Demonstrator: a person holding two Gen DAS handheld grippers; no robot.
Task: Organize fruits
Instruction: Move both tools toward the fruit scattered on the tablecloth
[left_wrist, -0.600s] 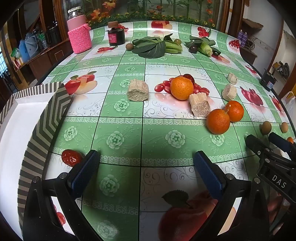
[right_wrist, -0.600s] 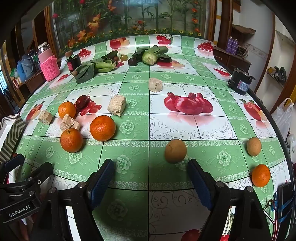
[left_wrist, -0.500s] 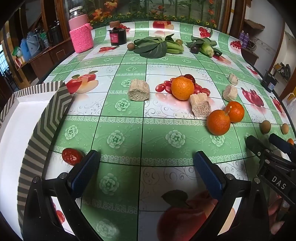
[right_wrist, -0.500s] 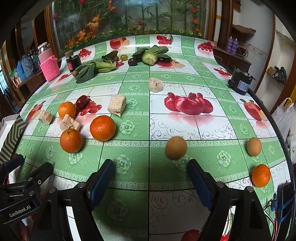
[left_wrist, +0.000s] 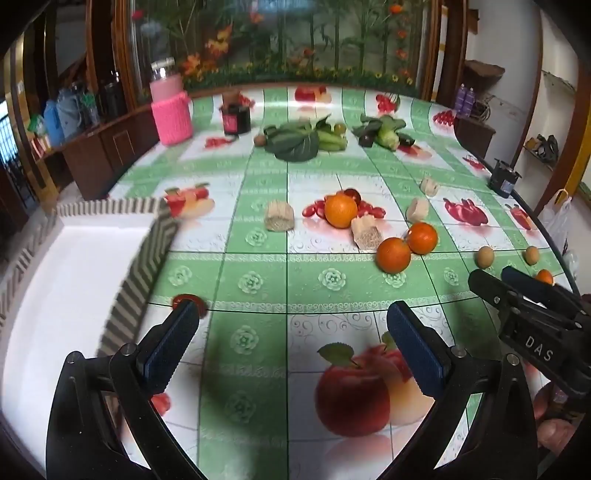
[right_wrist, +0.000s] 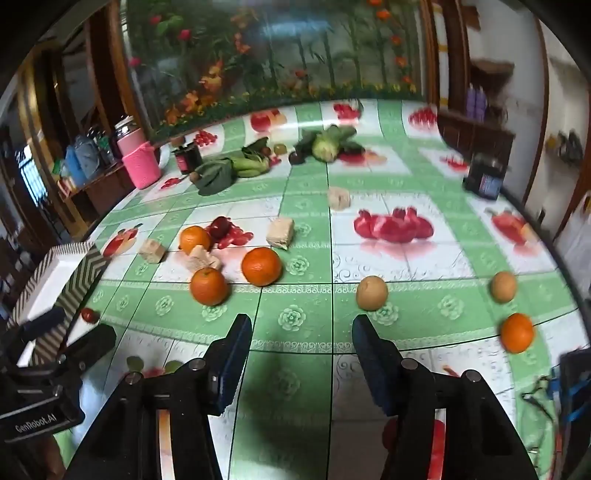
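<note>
Both tongs spread and empty over a desk strewn with loose fruit

The left tongs (left_wrist: 290, 339) and right tongs (right_wrist: 301, 356) hold nothing; the oranges (right_wrist: 261, 266) and brown round fruits (right_wrist: 372, 292) sit mid-frame, well apart from the chevron-edged box (left_wrist: 74, 266) at left. Round fruit could roll off the glossy fruit-print desk (left_wrist: 258, 266) if nudged. Behind: dark wood cabinets and a floral mural.

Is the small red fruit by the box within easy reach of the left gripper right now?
Probably yes: the small red fruit sits just past one tip of the left gripper, its jaws open and empty, though the box crowds that side.
</note>
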